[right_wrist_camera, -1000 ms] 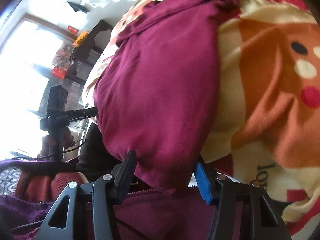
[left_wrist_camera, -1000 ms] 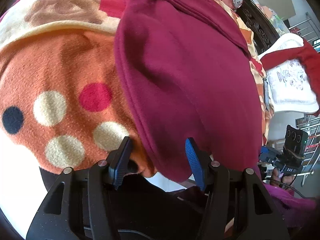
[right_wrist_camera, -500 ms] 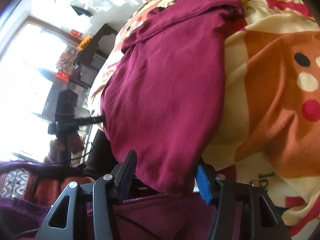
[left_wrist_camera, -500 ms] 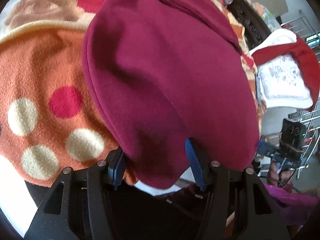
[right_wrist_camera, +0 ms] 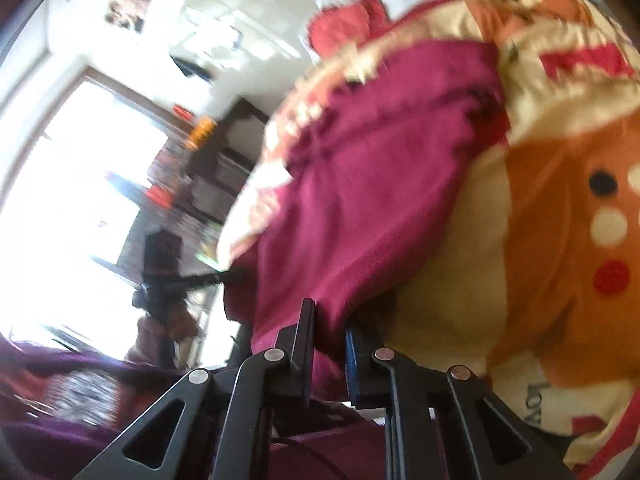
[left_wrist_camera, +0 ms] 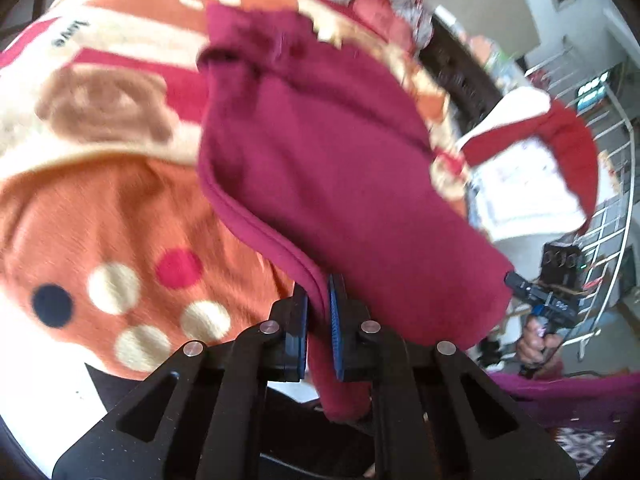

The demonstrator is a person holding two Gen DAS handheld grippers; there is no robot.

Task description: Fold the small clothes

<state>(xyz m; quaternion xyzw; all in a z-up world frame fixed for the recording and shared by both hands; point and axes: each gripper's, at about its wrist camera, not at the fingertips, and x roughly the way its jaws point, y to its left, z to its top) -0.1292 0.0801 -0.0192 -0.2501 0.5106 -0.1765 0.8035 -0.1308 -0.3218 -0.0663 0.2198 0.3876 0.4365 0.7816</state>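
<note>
A maroon garment [left_wrist_camera: 340,168] lies on a patterned orange and cream blanket [left_wrist_camera: 100,216]. My left gripper [left_wrist_camera: 318,300] is shut on the garment's near hem at its left corner, cloth bunched between the fingers. In the right wrist view the same maroon garment [right_wrist_camera: 372,184] stretches away over the blanket [right_wrist_camera: 560,240]. My right gripper [right_wrist_camera: 330,320] is shut on the near hem at the other corner. The near edge is lifted off the blanket. Both views are blurred.
A white and red garment [left_wrist_camera: 532,176] lies off the blanket's far right side. Dark furniture [left_wrist_camera: 460,68] and a white railing [left_wrist_camera: 608,216] stand beyond it. The other gripper and hand [left_wrist_camera: 544,312] show at right. A bright window [right_wrist_camera: 80,200] fills the right view's left.
Both grippers went from open around the garment's near hem to shut on it. The hem has lifted and both views have pulled back and up, with more of the room showing.
</note>
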